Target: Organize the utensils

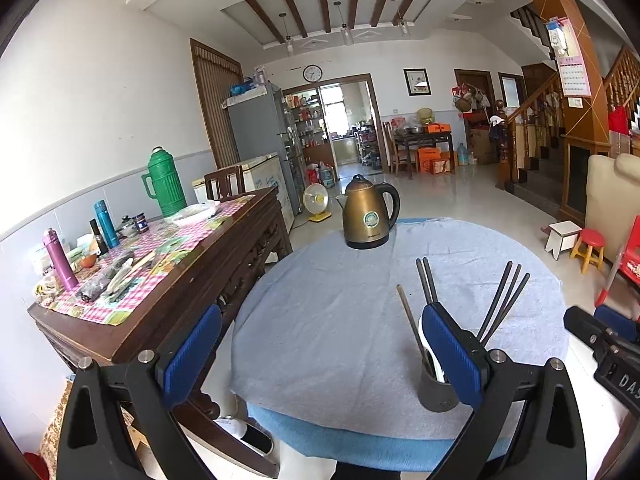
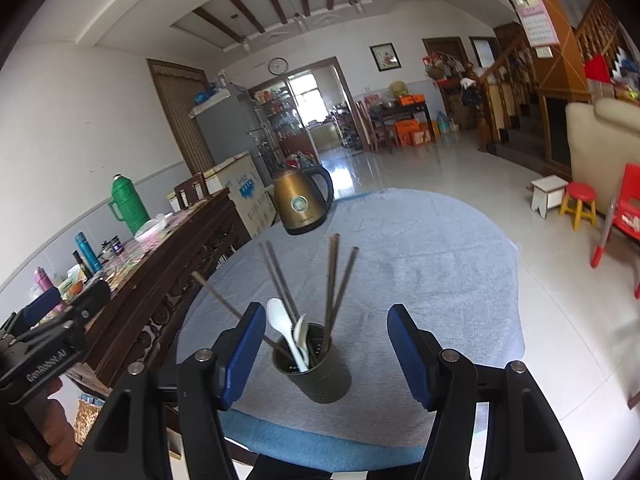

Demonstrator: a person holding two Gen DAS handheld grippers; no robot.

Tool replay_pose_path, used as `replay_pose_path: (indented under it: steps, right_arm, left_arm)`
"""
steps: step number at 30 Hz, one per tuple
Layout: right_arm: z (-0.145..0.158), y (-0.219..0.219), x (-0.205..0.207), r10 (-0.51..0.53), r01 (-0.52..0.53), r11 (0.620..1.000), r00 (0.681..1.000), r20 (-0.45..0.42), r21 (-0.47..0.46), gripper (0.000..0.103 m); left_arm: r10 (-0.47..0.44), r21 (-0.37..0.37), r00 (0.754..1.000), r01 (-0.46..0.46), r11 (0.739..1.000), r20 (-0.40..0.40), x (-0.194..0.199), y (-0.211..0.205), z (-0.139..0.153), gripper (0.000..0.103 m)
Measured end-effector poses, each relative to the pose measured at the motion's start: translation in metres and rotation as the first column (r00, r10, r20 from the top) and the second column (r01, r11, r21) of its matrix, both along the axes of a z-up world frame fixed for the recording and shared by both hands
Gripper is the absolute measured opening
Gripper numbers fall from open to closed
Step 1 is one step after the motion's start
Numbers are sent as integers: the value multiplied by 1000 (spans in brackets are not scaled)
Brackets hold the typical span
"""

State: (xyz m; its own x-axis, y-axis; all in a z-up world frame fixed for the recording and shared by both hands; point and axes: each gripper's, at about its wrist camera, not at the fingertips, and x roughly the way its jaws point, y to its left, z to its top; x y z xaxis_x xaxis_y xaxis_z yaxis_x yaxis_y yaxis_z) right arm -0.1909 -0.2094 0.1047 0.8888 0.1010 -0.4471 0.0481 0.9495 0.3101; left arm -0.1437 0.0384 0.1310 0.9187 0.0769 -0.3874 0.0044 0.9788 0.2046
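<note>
Currently, starting at the far left, a wooden sideboard (image 1: 224, 256) carries a green thermos (image 1: 164, 184) and smaller bottles, well apart from your work. Moving right, your left gripper (image 1: 320, 352) hovers above the near edge of the round table (image 1: 340, 300), which is draped in a pale blue cloth. Its fingers are spread wide and hold nothing. At the far side of the table stands a bronze kettle (image 1: 368, 214).

Further right, near the table's front edge, sits the dark utensil holder (image 2: 316, 364). It contains several dark chopsticks (image 2: 334, 280) fanning upward, one brown chopstick (image 2: 224, 300) leaning far to the left, and white spoons (image 2: 288, 332). No loose utensils show on the cloth, so the sorting appears largely done.

Your right gripper (image 2: 326, 354) frames the holder, with fingers spread wide to either side of it and gripping nothing.

The risks lie here. The holder stands close to the front edge, so a nudge from either finger could tip it or push it off. The leaning brown chopstick passes close by your right gripper's left finger; catching it while closing or withdrawing could lever the holder over or flick utensils out.
</note>
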Motion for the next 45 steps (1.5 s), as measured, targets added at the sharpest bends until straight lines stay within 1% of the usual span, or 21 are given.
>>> replay_pose_path:
  steps: [5, 15, 21, 45]
  right_arm:
    - [9, 7, -6, -3, 4, 1000, 1000, 31, -22, 70]
    - [8, 9, -5, 7, -7, 1000, 1000, 5, -23, 70]
    - [5, 13, -3, 12, -13, 1000, 1000, -11, -28, 70]
    - [1, 20, -2, 25, -26, 999, 1000, -8, -39, 70]
  left_arm:
    - [6, 8, 1000, -6, 1000, -3, 0, 2, -1, 100]
    - [5, 28, 1000, -5, 1000, -1, -6, 3, -2, 100]
    - [16, 17, 1000, -16, 1000, 0, -5, 8, -1, 100]
    - [17, 12, 1000, -17, 1000, -8, -3, 13, -4, 100]
